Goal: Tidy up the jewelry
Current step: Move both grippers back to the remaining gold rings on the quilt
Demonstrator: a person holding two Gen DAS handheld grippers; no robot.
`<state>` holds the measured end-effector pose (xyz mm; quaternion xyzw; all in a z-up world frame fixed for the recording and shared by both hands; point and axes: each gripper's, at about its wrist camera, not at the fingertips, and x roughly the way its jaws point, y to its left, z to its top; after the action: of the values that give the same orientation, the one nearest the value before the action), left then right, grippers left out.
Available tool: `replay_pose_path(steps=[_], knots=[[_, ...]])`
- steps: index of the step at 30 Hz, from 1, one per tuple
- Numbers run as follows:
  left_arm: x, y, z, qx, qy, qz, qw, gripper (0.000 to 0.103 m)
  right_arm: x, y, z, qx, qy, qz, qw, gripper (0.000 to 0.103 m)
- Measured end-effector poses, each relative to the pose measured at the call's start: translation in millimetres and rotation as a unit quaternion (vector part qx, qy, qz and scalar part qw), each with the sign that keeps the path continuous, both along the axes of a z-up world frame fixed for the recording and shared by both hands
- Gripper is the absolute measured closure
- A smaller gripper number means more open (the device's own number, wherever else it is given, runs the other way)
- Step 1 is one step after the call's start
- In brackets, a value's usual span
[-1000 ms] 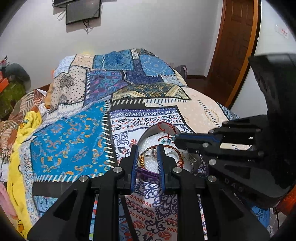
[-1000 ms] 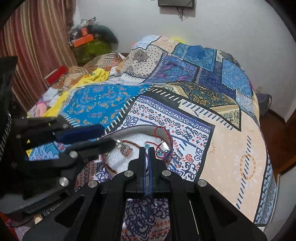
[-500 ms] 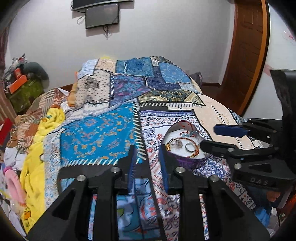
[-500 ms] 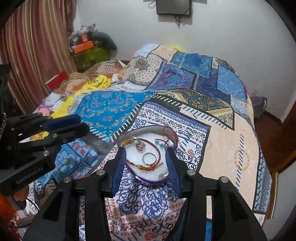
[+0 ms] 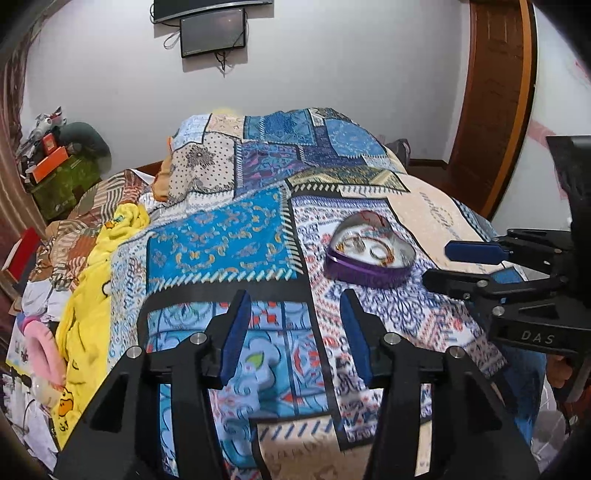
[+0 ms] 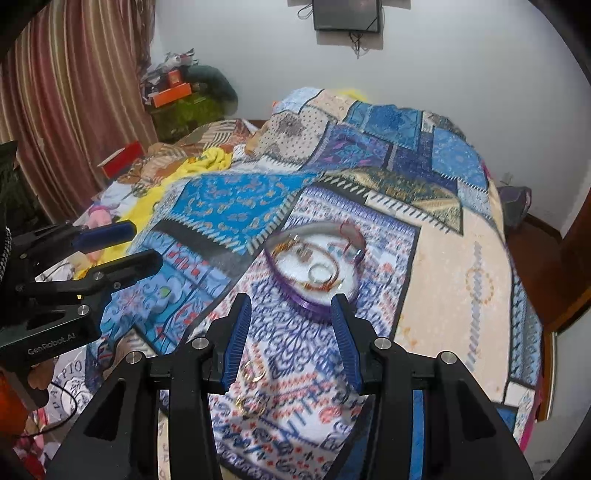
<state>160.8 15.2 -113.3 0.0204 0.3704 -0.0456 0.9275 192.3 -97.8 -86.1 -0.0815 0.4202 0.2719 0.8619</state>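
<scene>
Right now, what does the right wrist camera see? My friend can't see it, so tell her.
The right gripper hangs open and empty over a patchwork bedspread, just short of a purple heart-shaped tray holding bracelets and a ring. Gold rings lie loose on the cloth beneath it, and the left gripper reaches in from the left.

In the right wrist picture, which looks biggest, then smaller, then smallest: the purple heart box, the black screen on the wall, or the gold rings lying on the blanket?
1. Purple heart box, widest of the three.
2. Black screen, though it is far off and cut by the picture's top edge, so unsure.
3. Gold rings, smallest even though nearest the camera.
</scene>
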Motion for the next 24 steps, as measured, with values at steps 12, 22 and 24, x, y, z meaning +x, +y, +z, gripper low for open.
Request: replay_pose_path(steps=[12,22,24], knots=[[-12,-10,-33,-0.014,0.057,-0.029,0.9979,0.053,-29,15,-53,-0.048,0.063,0.047,0.996,0.062],[-15,-22,-49,-0.039,0.084,-0.043,0.9948,0.053,-32,8,-55,-0.03,0.063,0.06,0.996,0.081],[-14,-24,-51,-0.042,0.09,-0.047,0.994,0.053,-31,6,-54,-0.019,0.066,0.059,0.996,0.082]])
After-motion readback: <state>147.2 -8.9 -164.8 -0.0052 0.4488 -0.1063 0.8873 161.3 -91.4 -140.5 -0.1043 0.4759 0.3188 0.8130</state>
